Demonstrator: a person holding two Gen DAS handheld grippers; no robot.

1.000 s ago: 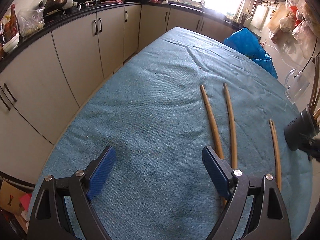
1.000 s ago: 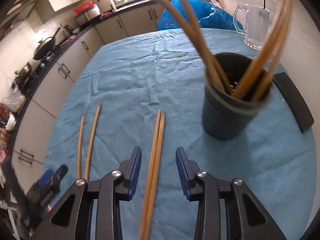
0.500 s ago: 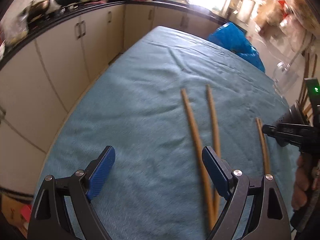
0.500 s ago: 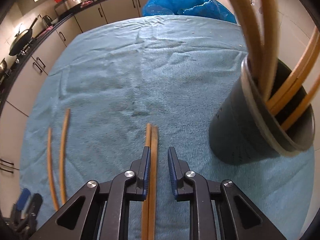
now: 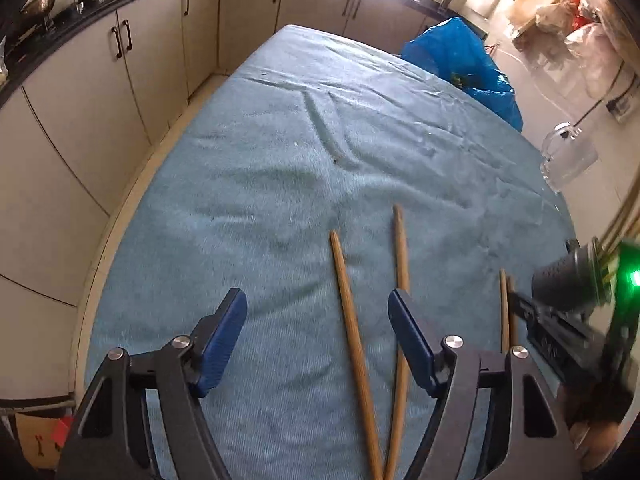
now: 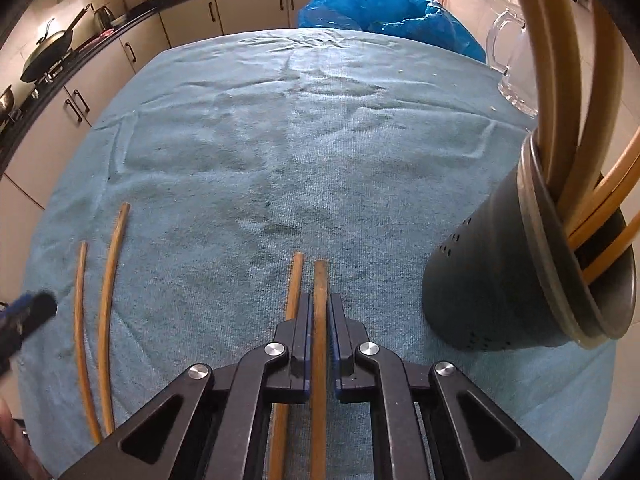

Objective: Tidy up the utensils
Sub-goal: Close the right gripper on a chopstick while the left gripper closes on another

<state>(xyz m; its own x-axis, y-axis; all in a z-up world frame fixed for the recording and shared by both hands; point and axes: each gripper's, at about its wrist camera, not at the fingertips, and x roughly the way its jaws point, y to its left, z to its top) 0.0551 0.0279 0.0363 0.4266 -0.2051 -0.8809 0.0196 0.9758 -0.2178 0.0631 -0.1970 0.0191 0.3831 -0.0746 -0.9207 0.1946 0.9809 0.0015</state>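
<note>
- Where blue towel [image 6: 320,140] covers the table: dark perforated utensil holder [image 6: 500,280] at right, stuffed with chopsticks.
- Left gripper [image 5: 316,344] spread wide, grasping nothing — over two loose chopsticks [image 5: 352,344].
- Right gripper [image 6: 319,320] clenched on one chopstick [image 6: 320,280]; its mate [image 6: 294,288] lying just left, outside.

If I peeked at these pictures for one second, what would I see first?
Probably the right gripper, its blue-padded jaws squeezed on one long brown wooden chopstick, with a twin chopstick just outside them on the blue towel-covered table. Next, the dark round utensil holder full of chopsticks at the right. The left gripper hangs wide open over two more loose chopsticks.
</note>
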